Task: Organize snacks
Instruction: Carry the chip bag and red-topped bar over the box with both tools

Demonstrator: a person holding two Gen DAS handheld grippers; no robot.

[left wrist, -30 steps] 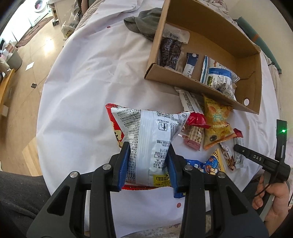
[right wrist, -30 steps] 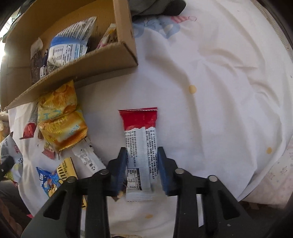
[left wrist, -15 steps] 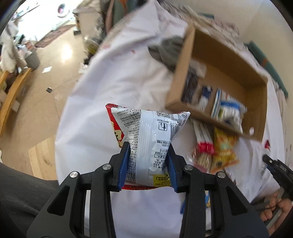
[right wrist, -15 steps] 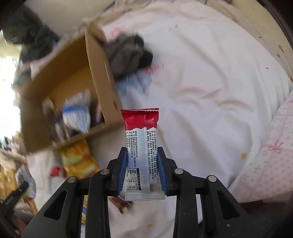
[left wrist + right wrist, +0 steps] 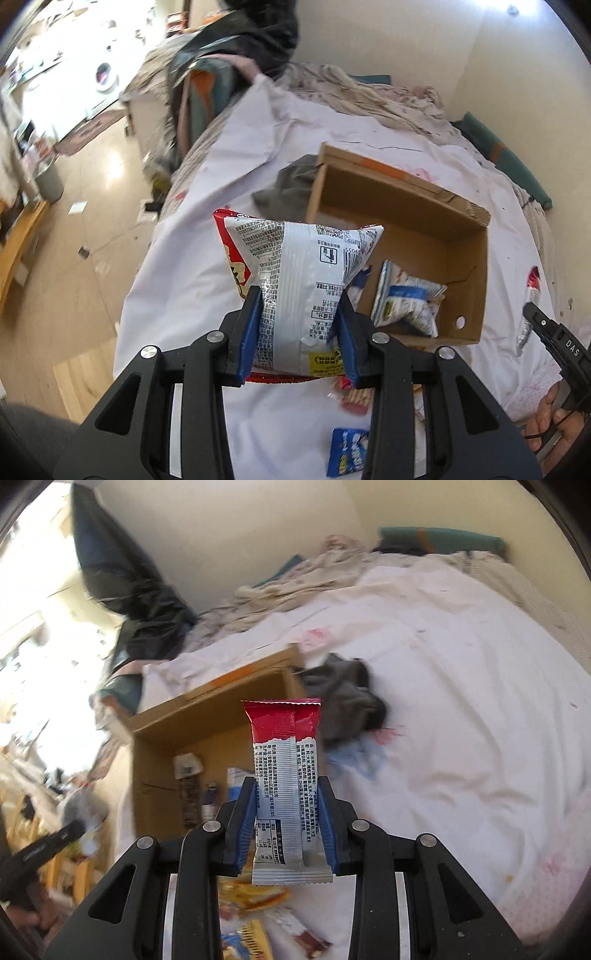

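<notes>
Left gripper: is clamping the large silver-and-red snack bag across its lower half, so the bag is standing upright, clear of the bed sheet.
Right gripper: is pinching the narrow red-topped snack bar by its long edges near the bottom seal; the bar is projecting upward between the pads.
Grip rationale: low side grips are leaving each top end free to enter the box first, as judged.
Cardboard box: is lying open on the bed, holding a blue-and-white packet; it is sitting ahead of both grippers.
Loose snacks: are lying on the sheet below the grippers, near the box's front wall.
Hand pose: both grippers are pointing forward and down toward the box; the right hand is showing at the left view's edge.
</notes>
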